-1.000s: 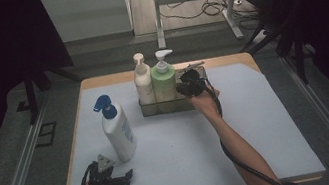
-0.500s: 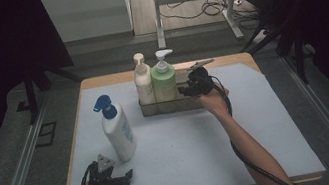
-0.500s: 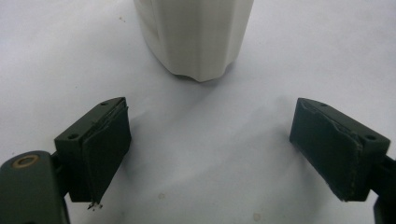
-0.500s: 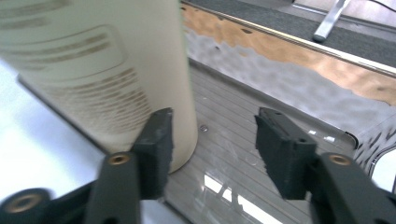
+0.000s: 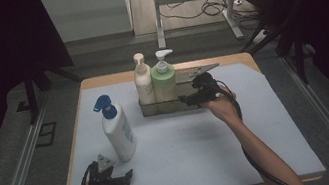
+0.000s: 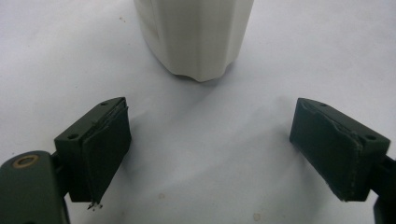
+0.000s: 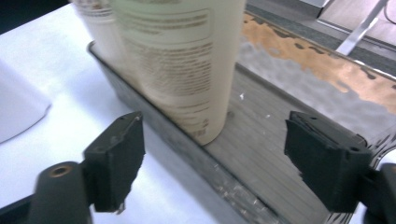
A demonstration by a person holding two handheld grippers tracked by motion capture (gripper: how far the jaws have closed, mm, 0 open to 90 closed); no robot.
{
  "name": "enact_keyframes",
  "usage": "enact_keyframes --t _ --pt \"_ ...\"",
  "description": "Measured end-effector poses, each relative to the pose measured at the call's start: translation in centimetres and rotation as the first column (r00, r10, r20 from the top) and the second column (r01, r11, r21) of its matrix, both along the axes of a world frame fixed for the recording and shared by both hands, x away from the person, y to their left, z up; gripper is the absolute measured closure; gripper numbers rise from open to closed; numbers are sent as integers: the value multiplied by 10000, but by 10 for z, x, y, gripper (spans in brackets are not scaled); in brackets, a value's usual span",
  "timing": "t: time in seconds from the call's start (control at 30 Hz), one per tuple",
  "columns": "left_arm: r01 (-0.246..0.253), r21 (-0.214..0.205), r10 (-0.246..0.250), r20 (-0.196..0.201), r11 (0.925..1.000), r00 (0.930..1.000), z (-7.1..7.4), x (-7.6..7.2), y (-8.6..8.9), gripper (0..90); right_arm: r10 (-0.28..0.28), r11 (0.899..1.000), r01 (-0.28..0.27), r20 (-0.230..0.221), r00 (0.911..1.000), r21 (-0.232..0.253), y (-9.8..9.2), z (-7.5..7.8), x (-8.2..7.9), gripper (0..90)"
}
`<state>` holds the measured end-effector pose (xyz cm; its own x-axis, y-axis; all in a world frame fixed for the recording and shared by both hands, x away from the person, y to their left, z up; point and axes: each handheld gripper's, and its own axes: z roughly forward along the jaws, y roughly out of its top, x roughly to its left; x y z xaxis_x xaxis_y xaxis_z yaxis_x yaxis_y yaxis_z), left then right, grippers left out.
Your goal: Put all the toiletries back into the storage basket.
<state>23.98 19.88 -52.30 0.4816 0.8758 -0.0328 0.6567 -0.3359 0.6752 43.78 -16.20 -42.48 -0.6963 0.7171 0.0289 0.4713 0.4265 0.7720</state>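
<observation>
The green bottle point(image 5: 164, 83) stands upright in the metal tray point(image 5: 189, 102) at the far middle of the table point(image 5: 181, 145), touching the cream bottle point(image 5: 143, 83) on its left. At the near left edge, the left claw point(image 5: 125, 176) rests low on the white mat, its jaws wide apart with nothing between them; it sits where it was a second ago. Just beyond it stands the white bottle with a blue cap point(image 5: 117, 131), its base point(image 6: 196, 37) close ahead in the left claw's own view. To the right of the green bottle, the right claw point(image 5: 185, 100) hangs over the tray's near rim. A second ago it was right against that bottle; now it has drawn back toward the person. Its jaws have just been opening and stand apart, nothing gripped, with the green bottle point(image 7: 187, 65) ahead of them.
</observation>
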Motion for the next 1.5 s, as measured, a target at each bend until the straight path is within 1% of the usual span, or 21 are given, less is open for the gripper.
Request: enact_keyframes --t 0.07,0.17,0.2,0.27,0.3,0.33,0.47,0.6,0.67,0.73,0.77,0.87,0.9,1.0,1.13,1.2,1.33,1.43,1.5 --pt "1 -6 -1 -1 10000 10000 0 0 0 123 60 9998 -61 -16 10000 -180 -1 1 -5 138" --pt "1 -6 -1 -1 10000 10000 0 0 0 123 149 9993 -144 166 9998 -339 -3 5 -14 118" --pt "0 -6 0 -2 10000 10000 0 0 0 123 151 9994 -144 193 9997 -321 -3 6 -16 104" --pt "5 -8 -5 -11 10000 10000 0 0 0 123 215 9997 -213 181 9996 -110 -6 9 -22 57" --pt "4 -12 -4 -11 10000 10000 0 0 0 123 284 9996 -283 128 9995 -98 -8 10 -25 23" --pt "6 -9 -6 -16 10000 10000 0 0 0 123 368 9992 -365 172 9992 -175 -9 11 -28 1" --pt "4 -12 -4 -19 10000 10000 0 0 0 123 493 9982 -484 232 9985 -353 -15 14 -39 0" --pt "3 -6 -3 -15 10000 10000 0 0 0 123 546 9974 -537 179 9984 -482 -23 16 -51 0" --pt "2 -11 -2 -11 10000 10000 0 0 0 123 573 9967 -556 272 9980 -599 -27 17 -56 0" --pt "1 -11 -1 -7 10000 10000 0 0 0 123 615 9964 -593 351 9975 -613 -31 18 -61 0" --pt "0 -6 0 -6 10000 10000 0 0 0 123 619 9965 -596 372 9974 -590 -34 18 -65 0" --pt "2 -4 -2 -2 10000 10000 0 0 0 123 679 9953 -652 367 9970 -716 -41 16 -73 0" --pt "0 -1 0 -1 10000 10000 0 0 0 123 708 9943 -675 384 9968 -826 -43 15 -76 0" --pt "-4 -4 4 -2 10000 10000 0 0 0 123 706 9937 -679 277 9971 -891 -51 12 -84 0" --pt "-5 -6 5 -2 10000 10000 0 0 0 123 509 9961 -492 219 9985 -734 -63 8 -94 0" --pt "-6 -2 6 -2 10000 10000 0 0 0 123 495 9962 -488 91 9987 -718 -68 5 -100 0" --pt "-7 0 7 -14 10000 10000 0 0 0 124 382 9950 -372 94 9992 -922 -76 1 -111 0" --pt "14 21 -14 -14 10000 10000 0 0 0 123 205 9965 -200 49 9998 -816 -83 -3 -120 0" --pt "13 20 -13 -17 10000 10000 0 0 0 123 107 9965 -107 -3 9999 -833 -87 -6 -126 0"
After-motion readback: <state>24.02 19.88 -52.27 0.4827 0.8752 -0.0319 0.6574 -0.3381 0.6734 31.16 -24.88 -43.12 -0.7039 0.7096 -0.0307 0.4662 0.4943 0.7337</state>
